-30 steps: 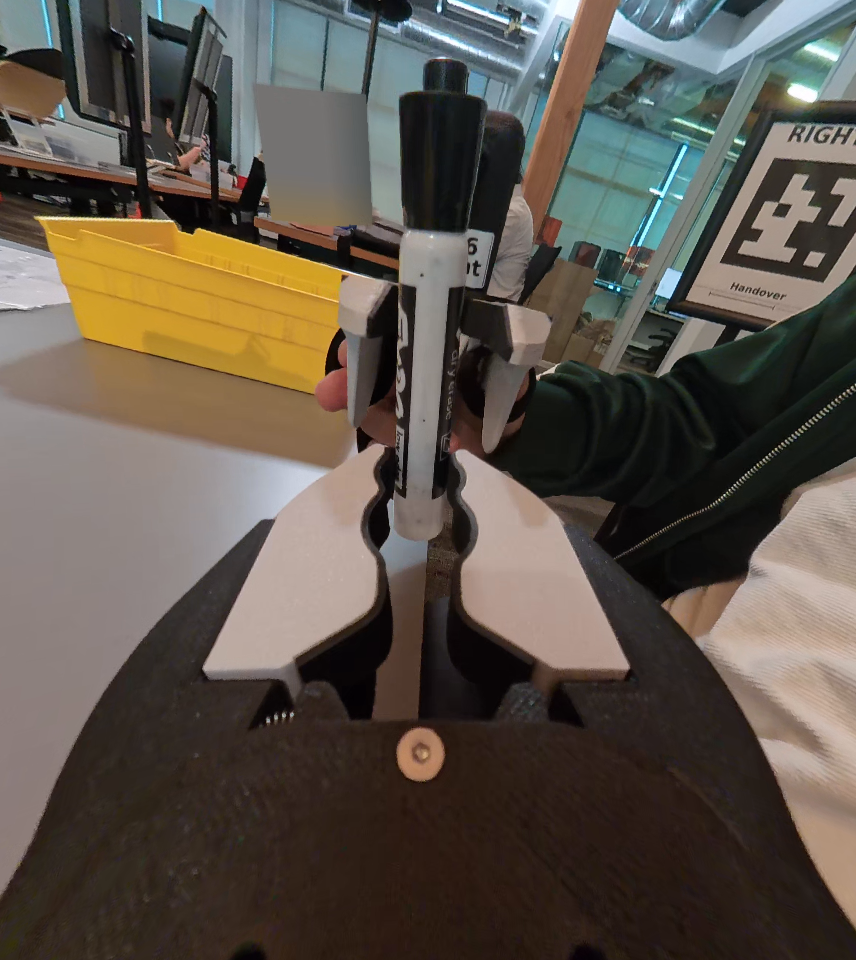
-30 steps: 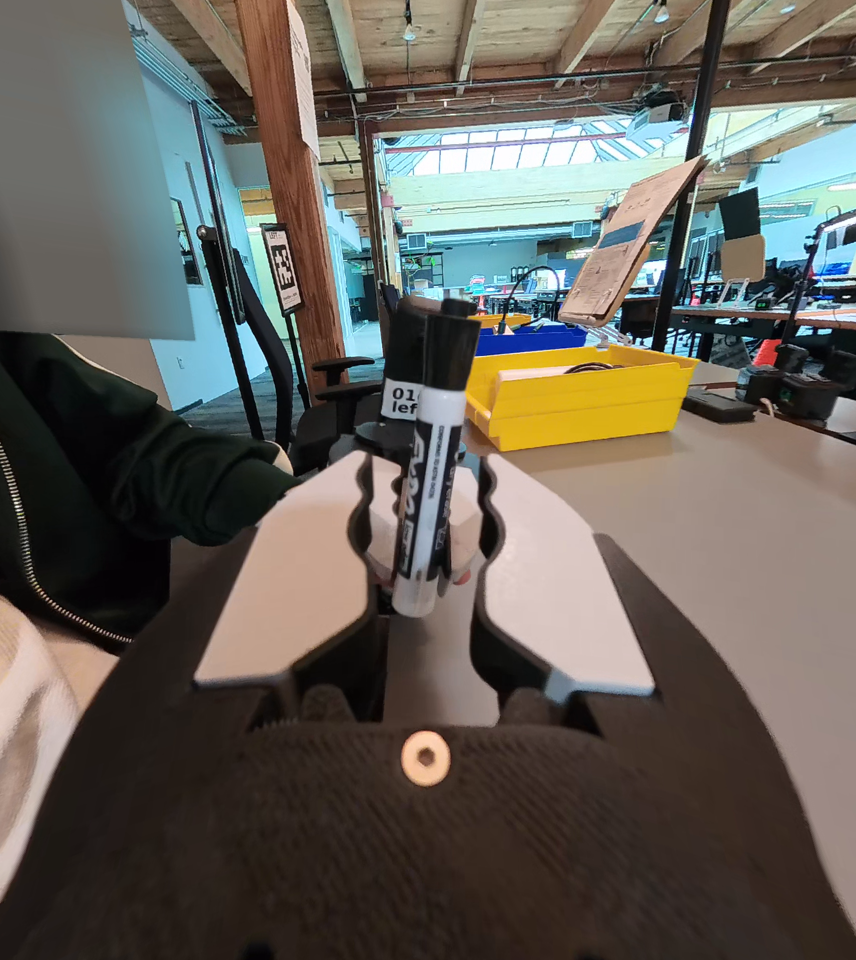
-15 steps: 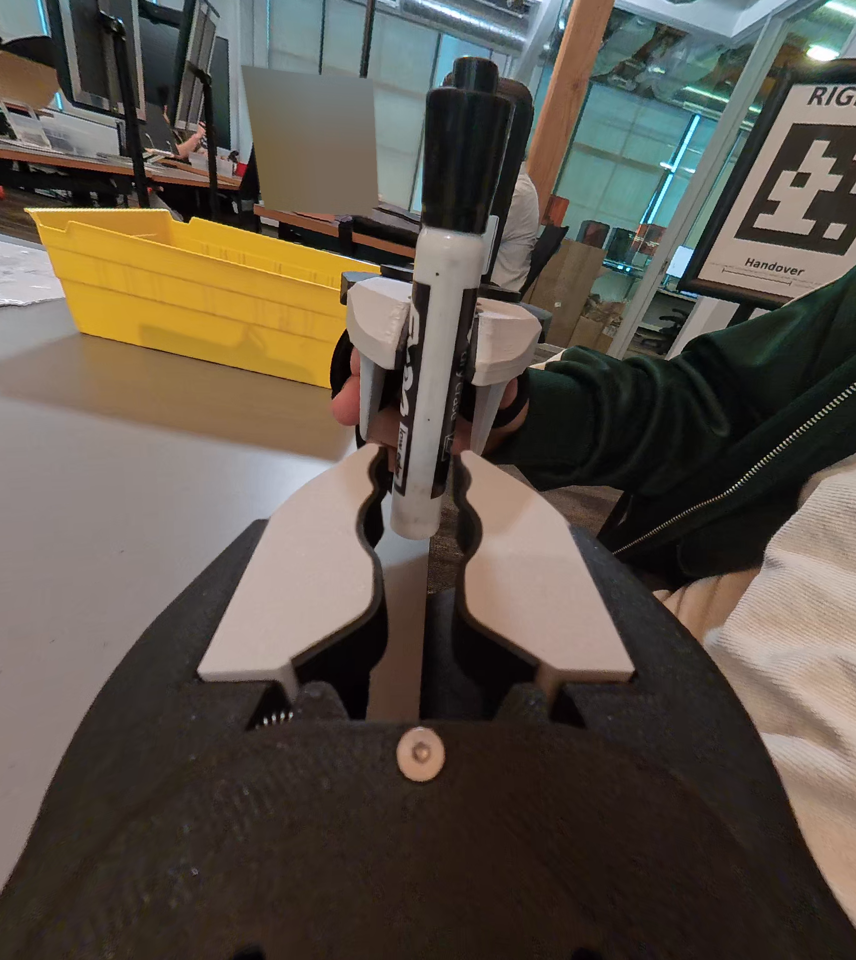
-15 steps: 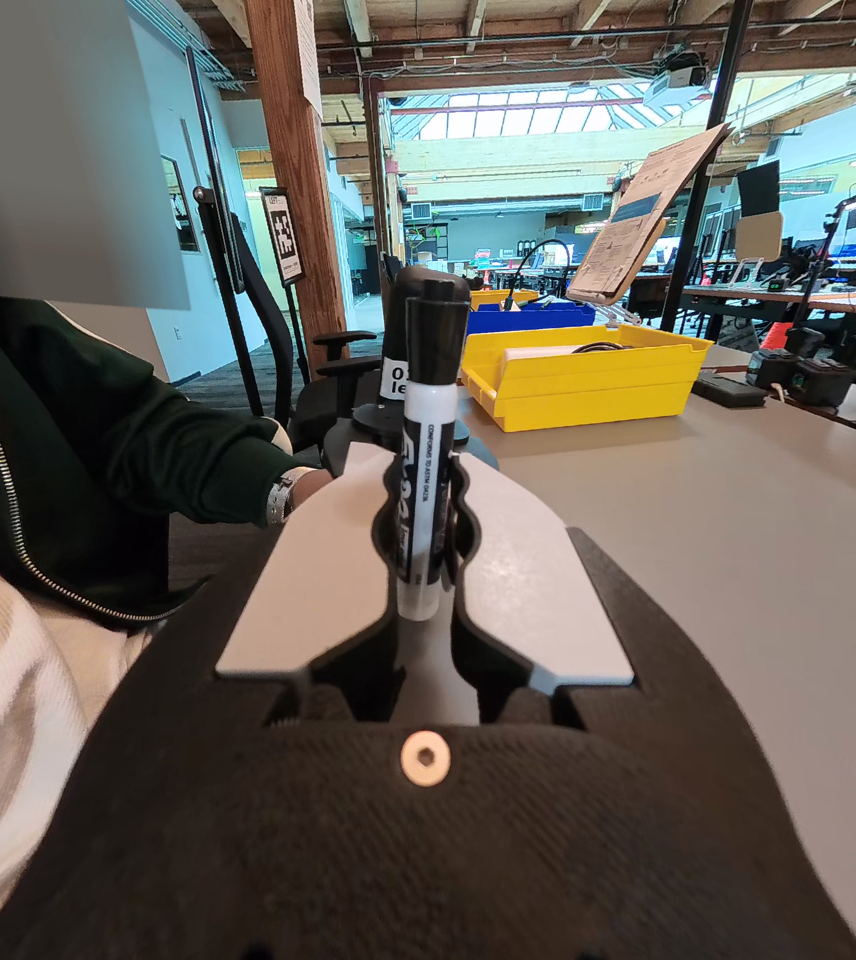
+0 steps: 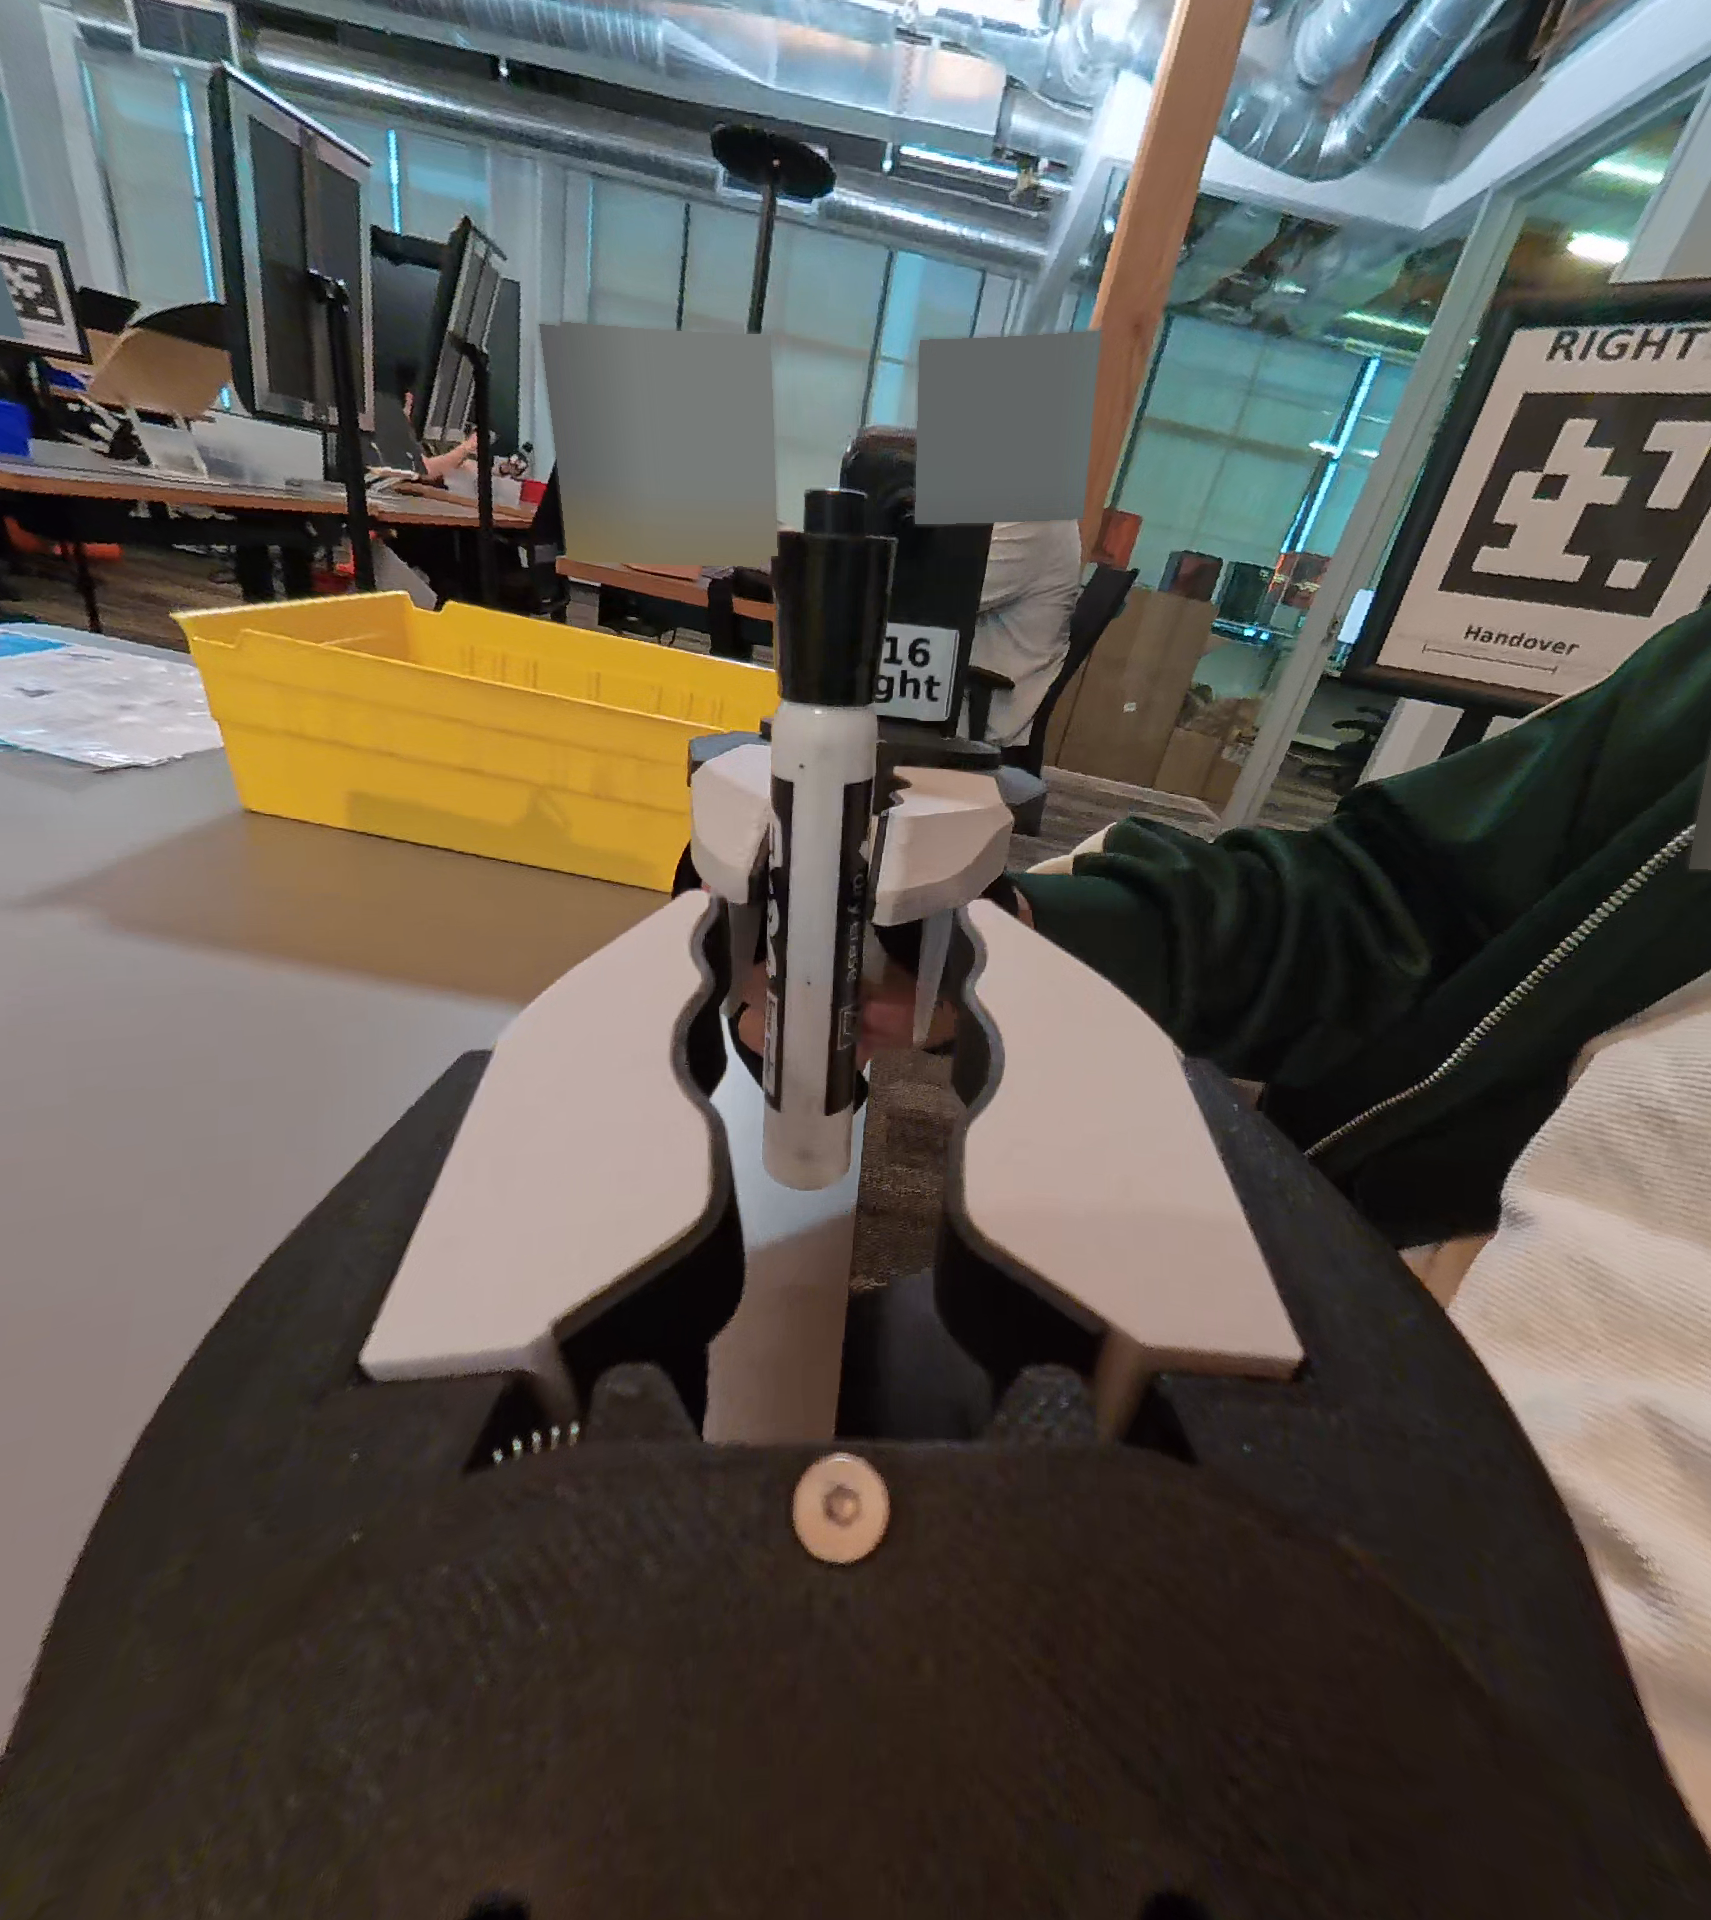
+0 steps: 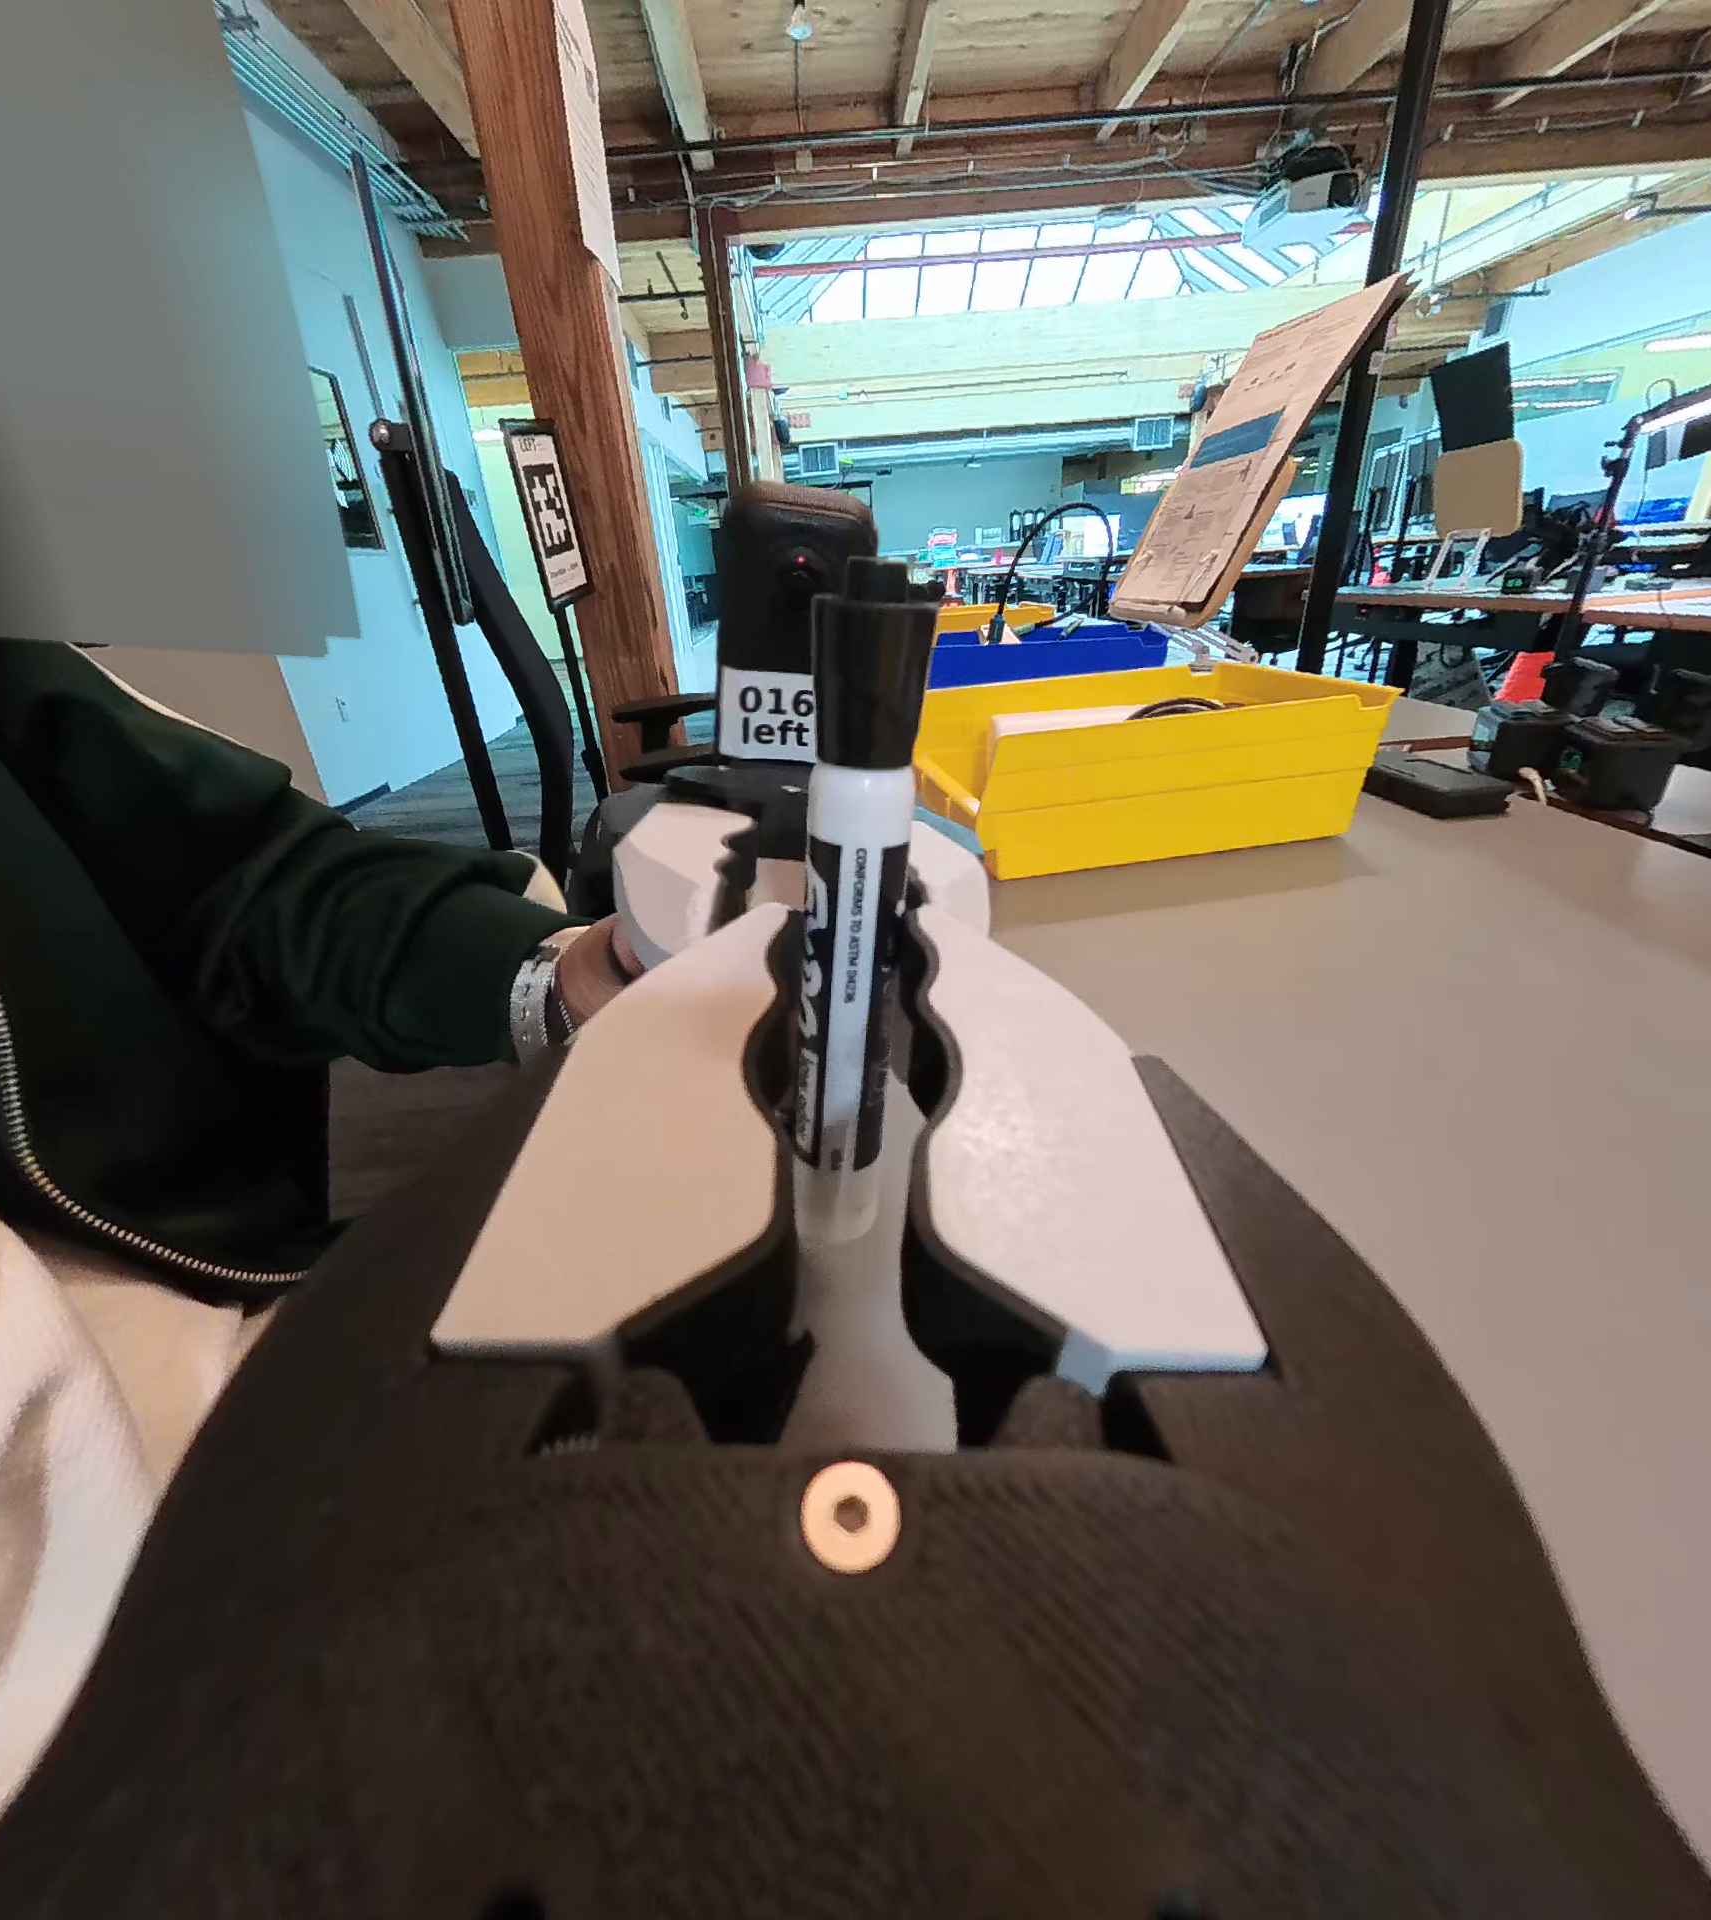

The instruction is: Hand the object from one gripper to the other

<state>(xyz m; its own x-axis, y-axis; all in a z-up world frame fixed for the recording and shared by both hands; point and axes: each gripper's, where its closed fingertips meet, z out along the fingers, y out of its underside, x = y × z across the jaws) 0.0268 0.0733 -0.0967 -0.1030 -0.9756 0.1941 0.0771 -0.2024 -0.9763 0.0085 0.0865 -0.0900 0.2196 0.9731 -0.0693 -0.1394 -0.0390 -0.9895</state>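
A black-and-white dry-erase marker [image 5: 815, 935] stands upright, black cap on top. In the right wrist view my right gripper [image 6: 851, 925] is shut on the marker's [image 6: 851, 987] white barrel. In the left wrist view my left gripper [image 5: 835, 925] is open, with its white fingers [image 5: 602, 1122] spread either side of the marker's lower end and clear gaps to the barrel. The right gripper [image 5: 830, 821] faces me there, clamped on the barrel. The left gripper [image 6: 809, 873] shows just behind the marker in the right wrist view.
The grey table [image 5: 155, 1039] runs along one side with a yellow bin [image 5: 456, 727] on it, also in the right wrist view [image 6: 1173, 769]. A person's green sleeve [image 5: 1350, 935] holds the right gripper. A framed tag sign [image 5: 1599, 488] stands behind. Left and right tips are no more than a few centimetres apart.
A second ago my left gripper was shut on the marker with the right open around it. The right then shut on it, and now the left has opened.
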